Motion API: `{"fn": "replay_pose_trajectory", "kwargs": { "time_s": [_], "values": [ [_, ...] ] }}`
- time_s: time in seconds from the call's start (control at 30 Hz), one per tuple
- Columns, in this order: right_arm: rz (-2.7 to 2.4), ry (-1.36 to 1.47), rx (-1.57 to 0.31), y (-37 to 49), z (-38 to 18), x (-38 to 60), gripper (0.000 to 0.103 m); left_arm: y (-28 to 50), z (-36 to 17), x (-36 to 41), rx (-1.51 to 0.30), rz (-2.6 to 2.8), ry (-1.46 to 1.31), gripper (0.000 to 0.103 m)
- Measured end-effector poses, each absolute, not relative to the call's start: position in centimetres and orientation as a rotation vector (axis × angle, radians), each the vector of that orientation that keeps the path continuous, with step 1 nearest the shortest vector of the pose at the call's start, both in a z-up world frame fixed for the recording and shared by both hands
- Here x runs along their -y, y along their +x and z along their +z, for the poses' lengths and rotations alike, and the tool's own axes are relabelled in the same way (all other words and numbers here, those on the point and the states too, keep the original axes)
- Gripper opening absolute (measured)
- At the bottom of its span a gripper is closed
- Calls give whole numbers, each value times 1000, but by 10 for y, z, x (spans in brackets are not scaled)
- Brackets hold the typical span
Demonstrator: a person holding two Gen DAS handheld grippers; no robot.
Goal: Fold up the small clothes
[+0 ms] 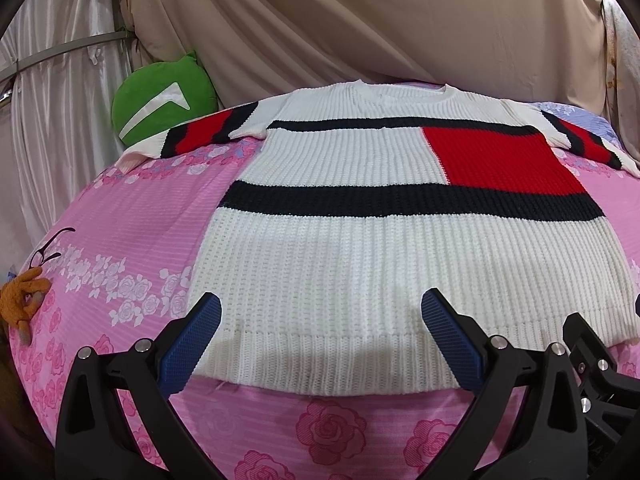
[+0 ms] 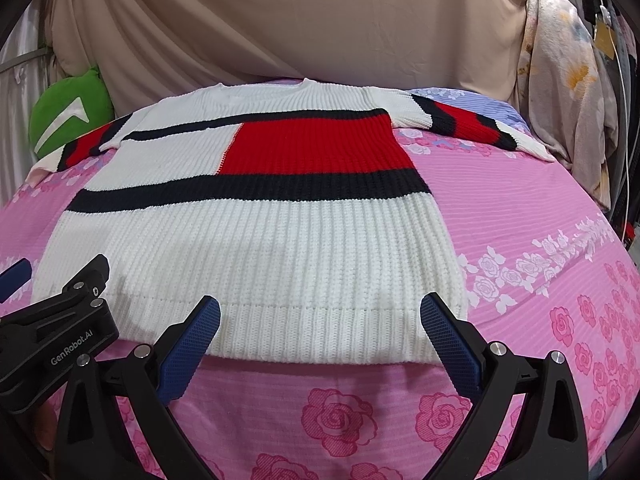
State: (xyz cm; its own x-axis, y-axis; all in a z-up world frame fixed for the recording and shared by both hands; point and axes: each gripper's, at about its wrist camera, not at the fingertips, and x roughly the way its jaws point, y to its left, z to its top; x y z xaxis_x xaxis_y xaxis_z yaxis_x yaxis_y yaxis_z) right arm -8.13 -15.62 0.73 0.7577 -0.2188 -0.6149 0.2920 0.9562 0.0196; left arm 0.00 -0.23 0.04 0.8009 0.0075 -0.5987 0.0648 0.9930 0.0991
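Note:
A small white knit sweater [image 1: 360,264] [image 2: 256,248] with dark navy stripes, a red block and striped sleeves lies flat on the pink floral bedsheet [image 1: 120,240] [image 2: 540,208], neck at the far end and both sleeves spread sideways. My left gripper [image 1: 322,304] hovers open over the left part of the ribbed hem, nothing between its blue pads. My right gripper [image 2: 320,304] hovers open over the right part of the hem, also holding nothing. The left gripper's black body [image 2: 60,320] shows at the lower left of the right wrist view; the right gripper's body [image 1: 592,360] shows at the lower right of the left wrist view.
A green cushion [image 1: 164,100] [image 2: 68,112] leans at the back left near the left sleeve. Black-framed glasses [image 1: 52,248] and an orange knit item [image 1: 20,300] lie at the bed's left edge. Beige drapes [image 1: 360,20] hang behind; patterned cloth and cables [image 2: 568,80] stand at the right.

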Motion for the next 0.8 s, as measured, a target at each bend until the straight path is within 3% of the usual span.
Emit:
{"fn": "replay_pose_trajectory", "kwargs": {
  "time_s": [0.8],
  "values": [
    [-281, 117, -655, -82, 7, 157, 98, 0, -1, 4, -646, -24, 143, 98]
  ]
}}
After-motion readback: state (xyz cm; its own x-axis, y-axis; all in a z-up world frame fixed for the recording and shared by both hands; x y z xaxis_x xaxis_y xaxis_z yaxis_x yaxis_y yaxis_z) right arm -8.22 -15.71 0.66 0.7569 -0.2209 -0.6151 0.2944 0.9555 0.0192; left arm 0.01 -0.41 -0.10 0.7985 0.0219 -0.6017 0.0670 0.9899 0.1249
